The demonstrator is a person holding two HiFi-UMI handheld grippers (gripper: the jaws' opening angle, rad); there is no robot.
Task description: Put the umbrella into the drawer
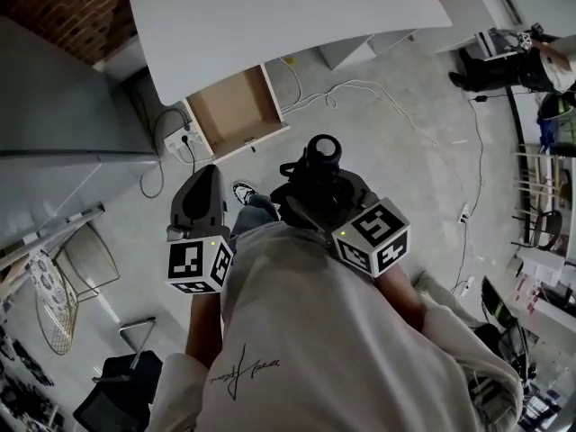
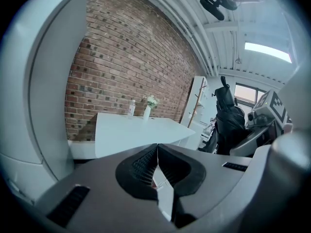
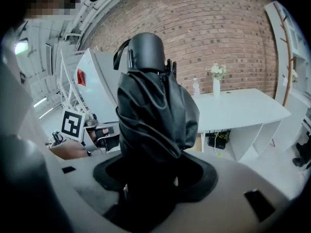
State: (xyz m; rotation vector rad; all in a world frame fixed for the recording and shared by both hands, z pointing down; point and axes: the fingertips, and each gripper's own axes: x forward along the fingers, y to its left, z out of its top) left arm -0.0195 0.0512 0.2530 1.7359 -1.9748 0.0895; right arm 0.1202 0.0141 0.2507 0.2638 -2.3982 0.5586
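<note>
A folded black umbrella (image 1: 319, 171) stands upright in my right gripper (image 1: 317, 198), which is shut on its lower part. In the right gripper view the umbrella (image 3: 153, 110) fills the centre, with the jaws of that gripper (image 3: 150, 178) clamped round it. The open wooden drawer (image 1: 236, 111) sits under the front edge of the white table (image 1: 270, 16), ahead of both grippers and a little left. My left gripper (image 1: 209, 173) is held beside the right one, shut with nothing in it; its pads (image 2: 146, 161) meet. The umbrella (image 2: 228, 123) shows at the right of the left gripper view.
White cables (image 1: 360, 88) and a power strip (image 1: 183, 139) lie on the floor near the drawer. A wire chair (image 1: 49, 286) and a black chair (image 1: 117, 390) stand at the left. A vase (image 3: 216, 84) and a bottle (image 3: 195, 86) rest on the table. Another person (image 1: 526, 61) is at the far right.
</note>
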